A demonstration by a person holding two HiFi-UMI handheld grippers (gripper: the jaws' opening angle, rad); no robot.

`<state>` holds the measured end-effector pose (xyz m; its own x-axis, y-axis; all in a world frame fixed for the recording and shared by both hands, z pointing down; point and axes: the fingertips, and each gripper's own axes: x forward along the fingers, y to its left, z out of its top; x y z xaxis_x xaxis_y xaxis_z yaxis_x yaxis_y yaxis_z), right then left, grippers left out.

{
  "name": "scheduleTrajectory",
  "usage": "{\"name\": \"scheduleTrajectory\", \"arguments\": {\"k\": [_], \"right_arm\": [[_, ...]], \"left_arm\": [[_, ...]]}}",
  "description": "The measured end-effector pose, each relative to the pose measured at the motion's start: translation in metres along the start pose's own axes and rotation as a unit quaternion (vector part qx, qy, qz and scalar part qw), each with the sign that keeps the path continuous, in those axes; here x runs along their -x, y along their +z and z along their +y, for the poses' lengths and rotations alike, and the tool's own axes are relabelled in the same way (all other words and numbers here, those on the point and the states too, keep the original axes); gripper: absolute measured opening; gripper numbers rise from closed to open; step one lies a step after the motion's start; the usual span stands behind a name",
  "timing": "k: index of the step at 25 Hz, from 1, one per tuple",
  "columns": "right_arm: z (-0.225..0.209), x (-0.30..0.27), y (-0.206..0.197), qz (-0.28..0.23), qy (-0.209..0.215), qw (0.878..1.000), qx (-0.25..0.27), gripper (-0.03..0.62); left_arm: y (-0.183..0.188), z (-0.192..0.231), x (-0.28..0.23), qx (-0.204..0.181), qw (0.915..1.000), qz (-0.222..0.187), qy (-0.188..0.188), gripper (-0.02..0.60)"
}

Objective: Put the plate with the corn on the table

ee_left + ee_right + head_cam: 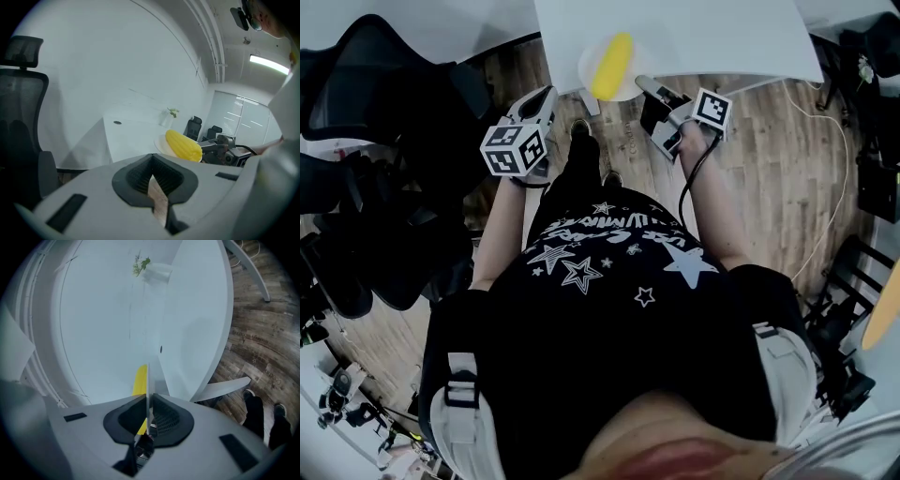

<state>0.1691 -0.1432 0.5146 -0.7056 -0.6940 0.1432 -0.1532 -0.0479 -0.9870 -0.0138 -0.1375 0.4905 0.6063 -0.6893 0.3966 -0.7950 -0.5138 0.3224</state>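
Note:
A white plate [591, 56] carrying a yellow corn cob [612, 64] sits at the near edge of the white table [712, 37]; I cannot tell whether it rests on it. My right gripper [643, 84] is shut on the plate's right rim. In the right gripper view the plate [147, 376] stands edge-on between the jaws of the right gripper [148, 420], with the corn [139, 380] to its left. My left gripper [544, 97] hangs left of the plate, shut and holding nothing. The left gripper view shows the left gripper [152, 177], the corn [183, 145] and the plate [161, 144] beyond it.
A small potted sprig [154, 270] stands at the table's far side. Black office chairs [384, 187] crowd the left. A white table leg [227, 387] and the person's shoes [253, 397] are on the wooden floor [769, 169]. A cable [834, 187] trails at the right.

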Motion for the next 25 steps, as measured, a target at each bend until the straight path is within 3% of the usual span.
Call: {"name": "scheduleTrajectory", "arguments": {"k": [4, 16, 25], "right_arm": [[-0.003, -0.011, 0.018, -0.005, -0.007, 1.000, 0.005, 0.031], [-0.003, -0.107, 0.109, -0.020, -0.020, 0.999, 0.021, 0.031], [-0.008, -0.164, 0.143, -0.019, -0.018, 0.999, 0.020, 0.031]], "left_arm": [[0.009, 0.009, -0.024, -0.003, 0.9999, 0.002, -0.015, 0.005], [0.079, 0.099, -0.111, 0.002, 0.9996, 0.002, -0.028, 0.005], [0.106, 0.155, -0.150, 0.011, 0.9994, 0.008, -0.032, 0.005]]}}
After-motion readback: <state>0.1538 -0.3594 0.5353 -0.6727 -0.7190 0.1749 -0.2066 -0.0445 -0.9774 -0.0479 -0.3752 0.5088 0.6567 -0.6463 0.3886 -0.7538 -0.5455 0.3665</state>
